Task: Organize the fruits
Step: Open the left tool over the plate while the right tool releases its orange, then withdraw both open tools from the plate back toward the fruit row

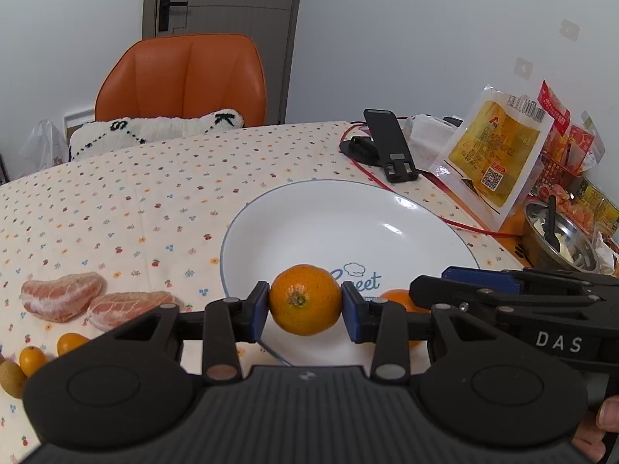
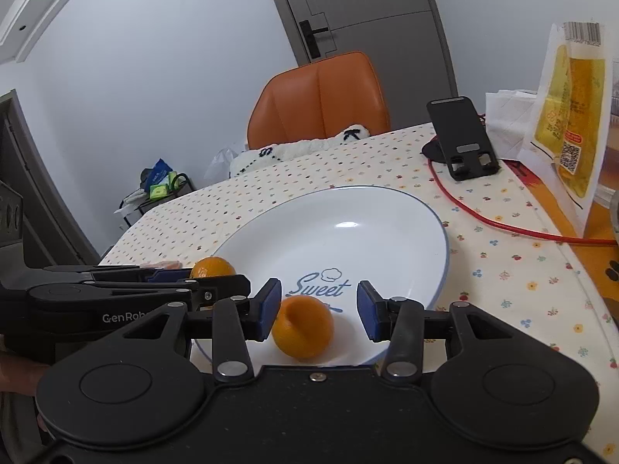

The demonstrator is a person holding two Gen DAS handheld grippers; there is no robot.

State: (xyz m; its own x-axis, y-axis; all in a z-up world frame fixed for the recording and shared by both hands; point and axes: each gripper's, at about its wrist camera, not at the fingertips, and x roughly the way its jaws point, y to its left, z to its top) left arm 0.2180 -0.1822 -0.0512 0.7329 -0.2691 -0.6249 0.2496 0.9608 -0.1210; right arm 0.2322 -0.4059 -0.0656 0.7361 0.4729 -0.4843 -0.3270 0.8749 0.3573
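Fingers (image 1: 350, 311) of the left gripper (image 1: 305, 305) clench a mandarin (image 1: 305, 299) low centre, over the plate (image 1: 348, 224). Right gripper (image 2: 319, 309) gapes, its orange (image 2: 303, 326) resting on the plate. Likely next: lower and release, then fetch the counter's (image 1: 135, 201) remaining fruit.

Soft, even indoor light – small glare spots on the plate (image 2: 387, 224) – fisheye-bent, dark-cornered edges.

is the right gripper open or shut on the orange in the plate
Open. The right gripper has its blue pads apart around the orange lying on the plate, with a clear gap on one side.
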